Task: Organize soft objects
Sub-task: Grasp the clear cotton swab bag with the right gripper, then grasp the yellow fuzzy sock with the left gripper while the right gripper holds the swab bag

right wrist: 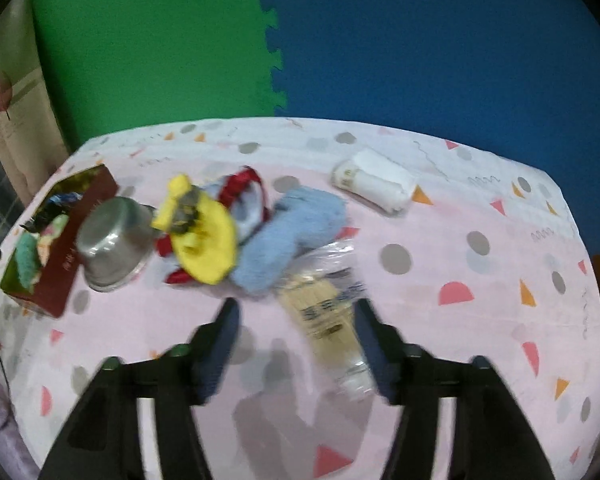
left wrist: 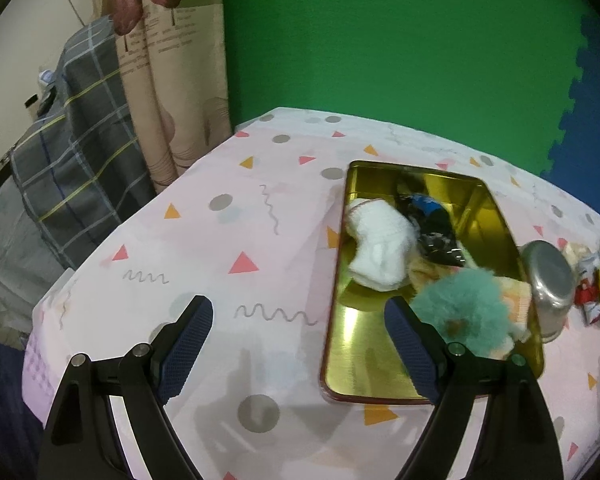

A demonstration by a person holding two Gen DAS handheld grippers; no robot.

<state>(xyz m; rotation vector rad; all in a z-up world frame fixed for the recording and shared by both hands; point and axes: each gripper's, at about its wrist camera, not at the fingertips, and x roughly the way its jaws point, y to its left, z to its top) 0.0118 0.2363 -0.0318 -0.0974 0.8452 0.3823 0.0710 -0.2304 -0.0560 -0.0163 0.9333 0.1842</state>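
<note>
Sorting looked partway done. From the left wrist, the left gripper hung spread and empty over the cloth just left of the tin, which already held a white sock, a teal pompom and dark items. A steel pot stood against the tin's right side.

From the right wrist, the right gripper was spread, empty, near a yellow toy and blue sock right of the pot. Probably it should next pinch the blue sock. Green and blue foam mats backed the table.
</note>
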